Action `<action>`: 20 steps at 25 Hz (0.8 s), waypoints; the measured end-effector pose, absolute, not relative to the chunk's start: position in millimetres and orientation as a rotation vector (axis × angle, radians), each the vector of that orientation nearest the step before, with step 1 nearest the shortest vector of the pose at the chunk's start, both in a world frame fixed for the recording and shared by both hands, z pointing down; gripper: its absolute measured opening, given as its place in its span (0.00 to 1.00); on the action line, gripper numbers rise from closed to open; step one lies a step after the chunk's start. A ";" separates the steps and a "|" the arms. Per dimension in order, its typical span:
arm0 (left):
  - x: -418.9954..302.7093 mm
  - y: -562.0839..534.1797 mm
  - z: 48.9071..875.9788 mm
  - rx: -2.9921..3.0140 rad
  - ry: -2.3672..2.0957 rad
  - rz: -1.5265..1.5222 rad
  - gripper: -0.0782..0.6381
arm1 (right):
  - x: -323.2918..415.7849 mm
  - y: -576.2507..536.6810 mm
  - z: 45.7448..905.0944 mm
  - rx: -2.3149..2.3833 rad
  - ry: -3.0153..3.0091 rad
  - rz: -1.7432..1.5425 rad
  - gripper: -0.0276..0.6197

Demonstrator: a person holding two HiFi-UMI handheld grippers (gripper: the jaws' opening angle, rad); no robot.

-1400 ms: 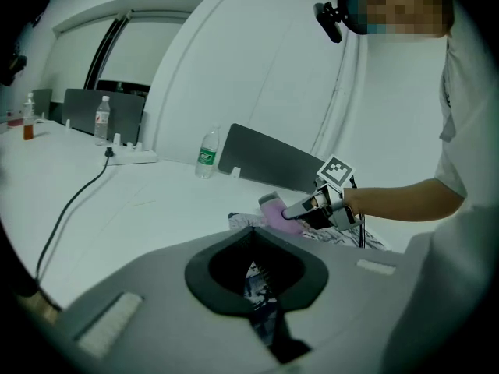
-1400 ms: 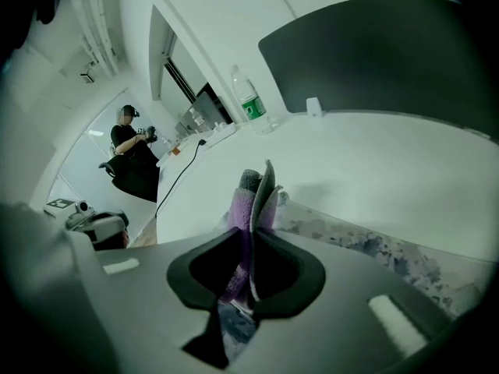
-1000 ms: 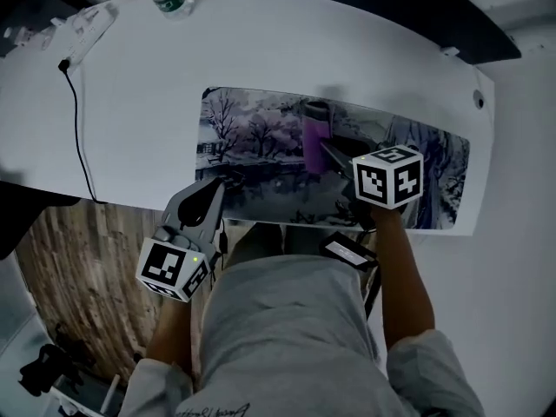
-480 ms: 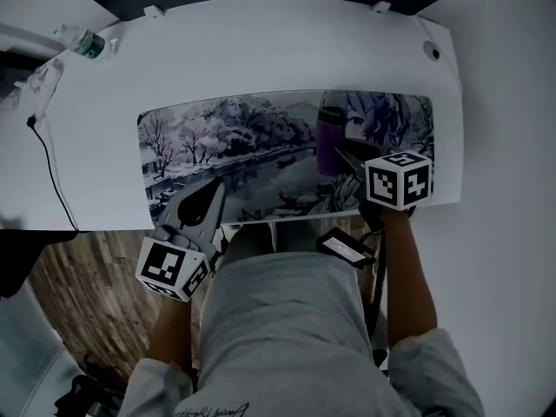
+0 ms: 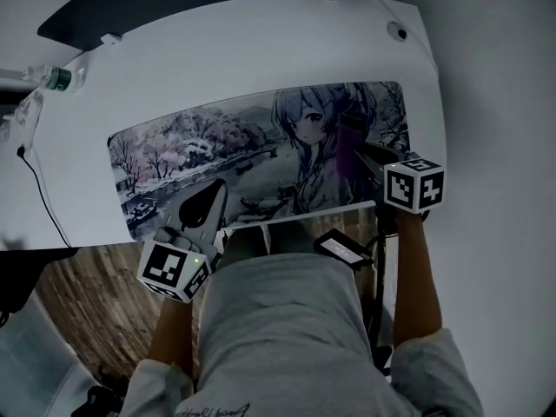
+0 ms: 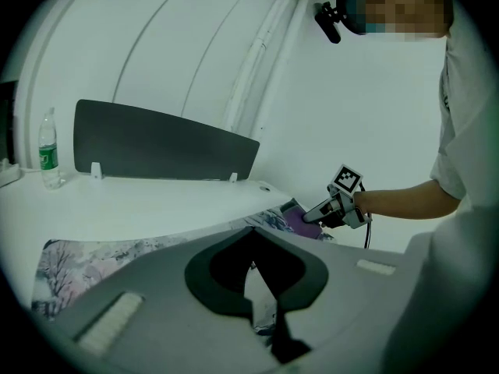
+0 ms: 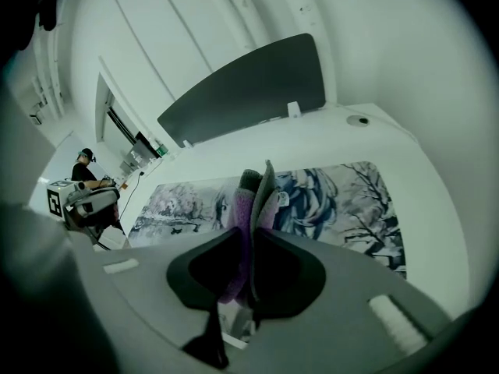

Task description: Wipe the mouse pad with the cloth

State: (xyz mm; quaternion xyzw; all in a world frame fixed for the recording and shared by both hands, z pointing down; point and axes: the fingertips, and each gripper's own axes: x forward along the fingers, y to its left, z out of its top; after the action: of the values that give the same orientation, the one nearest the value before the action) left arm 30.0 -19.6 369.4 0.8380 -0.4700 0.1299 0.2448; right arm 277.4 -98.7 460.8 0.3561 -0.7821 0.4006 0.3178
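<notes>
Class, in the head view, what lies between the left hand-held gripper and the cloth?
Only the printed mouse pad. In the head view nothing rests on it between the left hand-held gripper and the cloth, which the right hand-held gripper clamps.

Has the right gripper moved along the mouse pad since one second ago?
Yes: right gripper with the cloth went from the mouse pad's middle toward its right end.
</notes>
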 end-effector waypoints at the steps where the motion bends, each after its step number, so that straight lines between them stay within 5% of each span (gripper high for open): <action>1: 36.7 -21.7 369.5 2.291 -1.279 0.357 0.14 | 290.8 -100.1 462.2 0.952 -2.046 1.055 0.15; 12: 83.8 -39.1 371.8 2.281 -1.291 0.381 0.13 | 424.0 -125.6 483.0 1.077 -1.903 1.029 0.15; 20: 100.4 -47.0 372.1 2.265 -1.305 0.385 0.14 | 456.1 -138.5 506.8 1.057 -1.816 0.996 0.15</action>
State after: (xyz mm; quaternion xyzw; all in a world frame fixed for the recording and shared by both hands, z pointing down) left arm 100.4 -47.0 372.1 0.8306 -0.4786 0.1412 0.2472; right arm 456.1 -138.5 506.8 0.4172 -0.7167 0.3931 0.3971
